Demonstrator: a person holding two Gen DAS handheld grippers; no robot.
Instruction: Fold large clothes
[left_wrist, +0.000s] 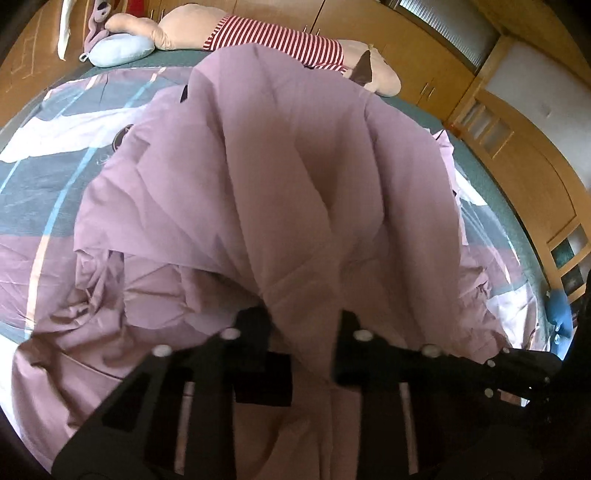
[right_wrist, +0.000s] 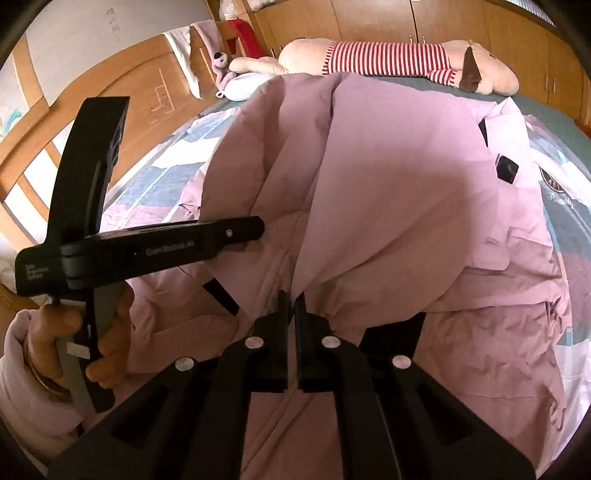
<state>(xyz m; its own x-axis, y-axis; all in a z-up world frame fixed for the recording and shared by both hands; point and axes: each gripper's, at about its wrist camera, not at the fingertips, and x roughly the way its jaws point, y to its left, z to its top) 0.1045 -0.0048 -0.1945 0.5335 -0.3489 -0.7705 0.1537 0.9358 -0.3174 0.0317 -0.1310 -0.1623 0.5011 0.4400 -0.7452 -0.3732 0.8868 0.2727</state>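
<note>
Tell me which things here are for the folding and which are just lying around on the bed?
For the folding: the pink garment, the left gripper and the right gripper, both pinching its cloth.

Just lying about: the striped plush toy, the small blue cushion, the little purple plush, the patterned bedsheet.

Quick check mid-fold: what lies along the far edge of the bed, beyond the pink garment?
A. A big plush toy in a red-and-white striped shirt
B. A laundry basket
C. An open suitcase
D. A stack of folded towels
A: the plush toy in its striped shirt lies beyond the pink garment.
</note>
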